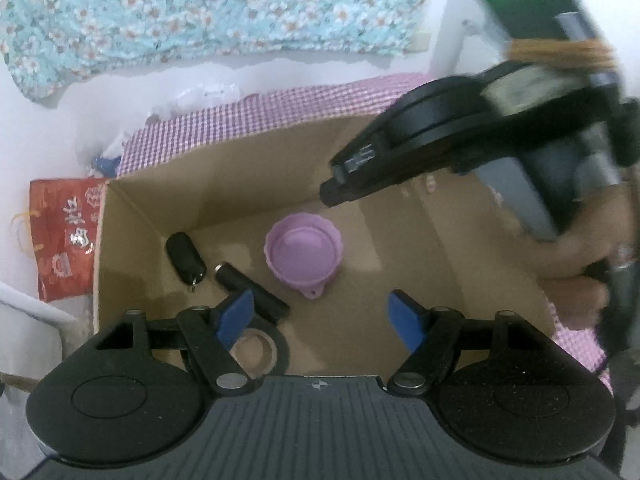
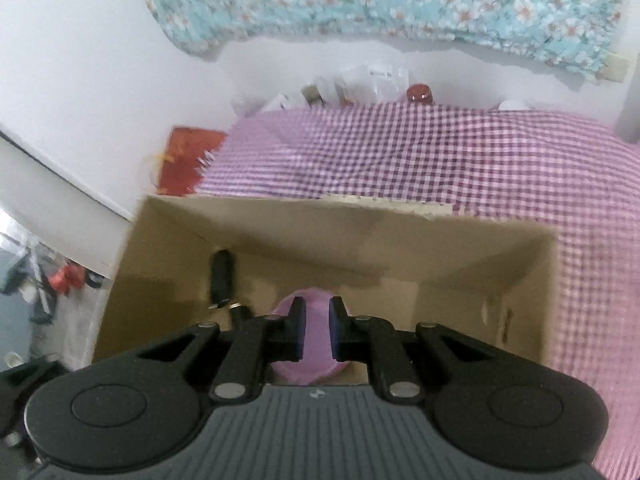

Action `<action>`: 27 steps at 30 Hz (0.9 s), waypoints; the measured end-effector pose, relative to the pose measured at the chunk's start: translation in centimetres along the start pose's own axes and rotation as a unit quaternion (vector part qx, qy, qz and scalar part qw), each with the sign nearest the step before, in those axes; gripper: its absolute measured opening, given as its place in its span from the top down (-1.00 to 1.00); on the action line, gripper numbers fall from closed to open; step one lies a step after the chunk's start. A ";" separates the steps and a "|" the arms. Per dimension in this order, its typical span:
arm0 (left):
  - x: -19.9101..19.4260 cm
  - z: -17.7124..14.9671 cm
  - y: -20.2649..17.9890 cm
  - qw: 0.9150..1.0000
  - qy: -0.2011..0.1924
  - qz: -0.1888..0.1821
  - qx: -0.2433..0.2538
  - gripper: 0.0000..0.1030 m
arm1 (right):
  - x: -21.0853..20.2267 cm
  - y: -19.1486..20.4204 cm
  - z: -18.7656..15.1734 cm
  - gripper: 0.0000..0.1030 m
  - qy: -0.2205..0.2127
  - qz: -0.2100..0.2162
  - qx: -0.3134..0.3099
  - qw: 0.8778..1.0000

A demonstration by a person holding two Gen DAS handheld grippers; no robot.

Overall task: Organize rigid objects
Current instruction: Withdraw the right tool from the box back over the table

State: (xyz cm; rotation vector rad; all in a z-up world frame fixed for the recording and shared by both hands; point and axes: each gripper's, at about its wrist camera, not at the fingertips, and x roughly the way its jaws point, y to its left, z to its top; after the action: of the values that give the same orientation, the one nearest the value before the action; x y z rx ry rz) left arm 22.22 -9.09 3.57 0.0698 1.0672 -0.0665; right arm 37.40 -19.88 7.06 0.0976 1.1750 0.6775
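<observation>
Pink-and-white gingham cloth covers the surface. Red printed bag lies off its left edge, against the white wall. Blue floral fabric hangs along the wall above the far edge. Small red-brown jar and blurred white packaging at far edge.

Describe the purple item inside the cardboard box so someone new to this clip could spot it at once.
Find the open cardboard box sitting on the pink checked cloth. On its floor, near the middle, lies a round purple cup with a scalloped rim and a small loop tab. Its neighbours, a key fob, a tube and a tape roll, are all black.
</observation>
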 end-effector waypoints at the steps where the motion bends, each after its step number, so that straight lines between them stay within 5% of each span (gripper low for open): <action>1: -0.8 -0.3 -0.4 1.000 -0.007 -0.002 0.002 -0.44 | -1.4 0.0 -0.4 0.75 -0.009 0.009 0.004 1.000; 13: -7.2 -6.4 -2.0 0.996 -0.076 -0.031 0.032 -0.44 | -15.3 0.3 -11.1 0.52 -0.130 0.041 0.018 0.991; 21: -5.9 -10.7 -3.4 0.995 -0.076 -0.041 0.050 -0.44 | -15.3 1.4 -17.7 0.11 -0.123 0.011 0.019 0.992; 27: -4.0 -12.6 -5.4 0.992 -0.090 -0.039 0.081 -0.43 | -13.1 2.7 -19.5 0.07 -0.095 -0.013 -0.003 0.995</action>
State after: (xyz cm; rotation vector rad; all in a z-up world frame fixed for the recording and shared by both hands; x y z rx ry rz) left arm 8.85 -13.22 0.94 0.1664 0.8816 -0.2256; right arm 16.38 -30.03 10.93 0.1391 0.9892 0.6331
